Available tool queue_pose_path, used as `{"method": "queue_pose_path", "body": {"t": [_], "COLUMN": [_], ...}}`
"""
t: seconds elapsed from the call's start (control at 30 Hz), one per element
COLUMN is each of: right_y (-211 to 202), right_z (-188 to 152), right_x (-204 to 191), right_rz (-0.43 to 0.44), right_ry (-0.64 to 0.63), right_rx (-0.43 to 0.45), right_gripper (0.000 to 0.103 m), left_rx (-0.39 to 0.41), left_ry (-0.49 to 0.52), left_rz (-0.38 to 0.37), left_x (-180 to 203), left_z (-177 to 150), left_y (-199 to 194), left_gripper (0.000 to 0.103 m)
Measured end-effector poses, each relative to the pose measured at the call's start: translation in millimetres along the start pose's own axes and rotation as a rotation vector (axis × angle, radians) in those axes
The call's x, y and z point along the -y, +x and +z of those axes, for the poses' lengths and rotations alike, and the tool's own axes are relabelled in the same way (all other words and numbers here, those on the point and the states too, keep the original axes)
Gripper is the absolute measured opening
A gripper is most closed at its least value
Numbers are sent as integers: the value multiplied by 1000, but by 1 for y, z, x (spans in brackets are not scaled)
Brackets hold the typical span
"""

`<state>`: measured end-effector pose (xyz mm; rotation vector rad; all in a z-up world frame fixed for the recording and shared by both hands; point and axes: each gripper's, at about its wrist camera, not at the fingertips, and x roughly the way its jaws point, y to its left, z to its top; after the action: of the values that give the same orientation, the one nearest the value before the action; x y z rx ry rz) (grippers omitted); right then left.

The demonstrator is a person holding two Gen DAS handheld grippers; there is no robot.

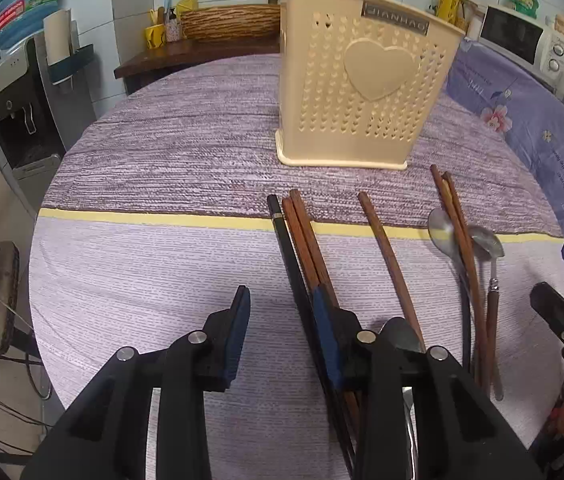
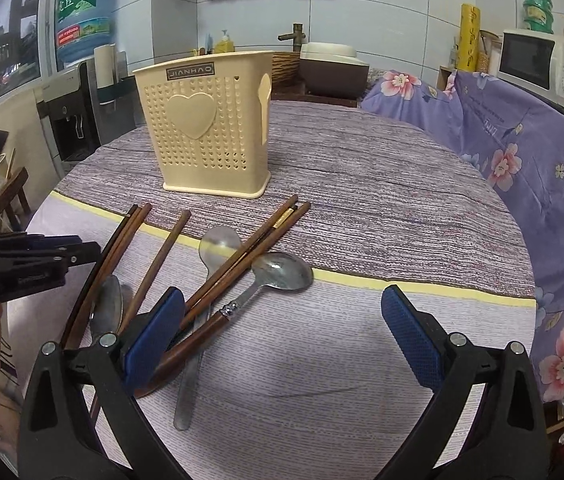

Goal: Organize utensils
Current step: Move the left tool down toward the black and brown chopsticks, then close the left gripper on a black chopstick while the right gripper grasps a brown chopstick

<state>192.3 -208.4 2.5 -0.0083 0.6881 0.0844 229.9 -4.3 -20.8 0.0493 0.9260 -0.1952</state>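
Observation:
A cream perforated utensil holder [image 1: 362, 88] [image 2: 205, 128] stands upright on the striped cloth at the far middle of the round table. Brown chopsticks [image 1: 306, 240] [image 2: 257, 248], one black chopstick [image 1: 282, 240] and metal spoons [image 1: 442, 232] [image 2: 282, 272] lie loose in front of it. My left gripper [image 1: 282, 294] is low over the left group of chopsticks, partly open; the black chopstick lies along its right pad [image 1: 326, 336], the left pad stands clear. My right gripper [image 2: 282, 292] is wide open, its left pad [image 2: 161, 336] above the crossed chopsticks and the wooden spoon handle.
A purple floral cloth [image 2: 522, 168] covers something along the table's right side. A microwave [image 2: 530, 60] stands behind it. A water dispenser [image 2: 69, 128] stands off the far left edge. A wooden counter with a basin [image 1: 233, 20] lies behind the holder.

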Motion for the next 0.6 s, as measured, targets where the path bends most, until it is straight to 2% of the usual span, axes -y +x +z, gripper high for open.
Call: {"method": "queue_pose_path", "body": {"t": [0.3,0.43,0.53,0.6], "right_y": [-1,1,9,22], "right_z": [8,22,35,45], "right_x": [-3,-13,-29,-42], "right_rz": [5,70,153,207], "right_ry": [-25,-32,-50,-57], "right_rx": [7,14,-9,-54], "right_gripper": [97,97,85,70], "left_rx": [-14,-23,-42,-61], "left_ry": [25,-9,-11,-22], "left_rz": [36,31,19,9], "left_x": [-10,-21,-20,-21], "left_z": [-1,6,14,17], "left_y": [0,1,7,14], "left_gripper": [32,31,31,31]}}
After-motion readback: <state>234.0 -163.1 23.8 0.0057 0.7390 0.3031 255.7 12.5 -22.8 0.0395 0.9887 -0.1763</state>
